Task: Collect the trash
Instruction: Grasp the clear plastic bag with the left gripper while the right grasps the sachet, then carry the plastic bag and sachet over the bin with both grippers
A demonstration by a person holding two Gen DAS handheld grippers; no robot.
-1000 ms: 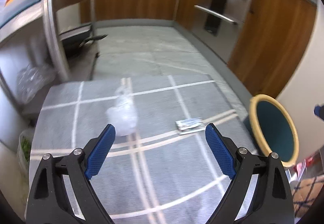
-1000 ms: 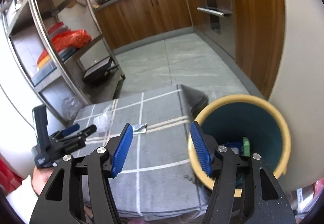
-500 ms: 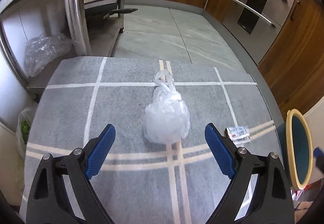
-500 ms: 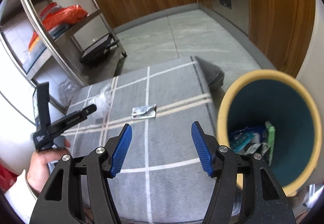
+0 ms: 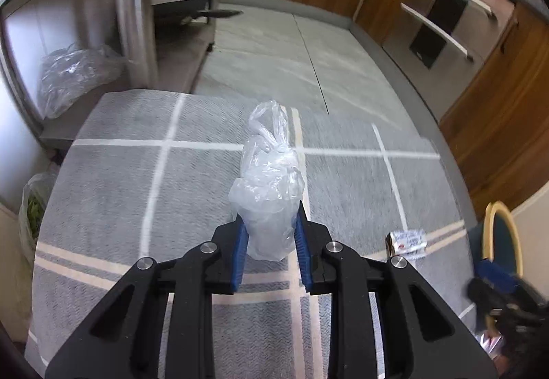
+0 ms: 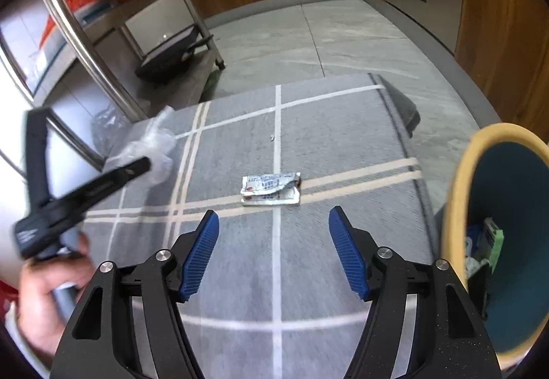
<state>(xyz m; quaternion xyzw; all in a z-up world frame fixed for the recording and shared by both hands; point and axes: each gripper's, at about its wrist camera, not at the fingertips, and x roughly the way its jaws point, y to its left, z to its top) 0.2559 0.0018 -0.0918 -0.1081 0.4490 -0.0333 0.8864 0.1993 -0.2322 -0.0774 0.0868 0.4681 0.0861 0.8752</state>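
Left gripper [image 5: 269, 224] jaws closing on the plastic bag [image 5: 267, 193]; right gripper [image 6: 273, 228] jaws opening, empty, wrapper [image 6: 271, 188] at 12 o'clock.

Each black plastic claw [image 5: 268, 235] [image 6: 273, 252] carries ribbed blue pads [image 6: 200, 255] and silver pivot screws [image 6: 163, 255]; red-and-white sleeve at the wrist

I count two grippers, the left gripper [image 5: 268, 221] and right gripper [image 6: 273, 231], one knotted clear plastic bag [image 5: 269, 180], one flattened foil wrapper [image 6: 271, 188], one yellow-rimmed bin [image 6: 456, 193] and one grey checked cloth [image 6: 343, 145].
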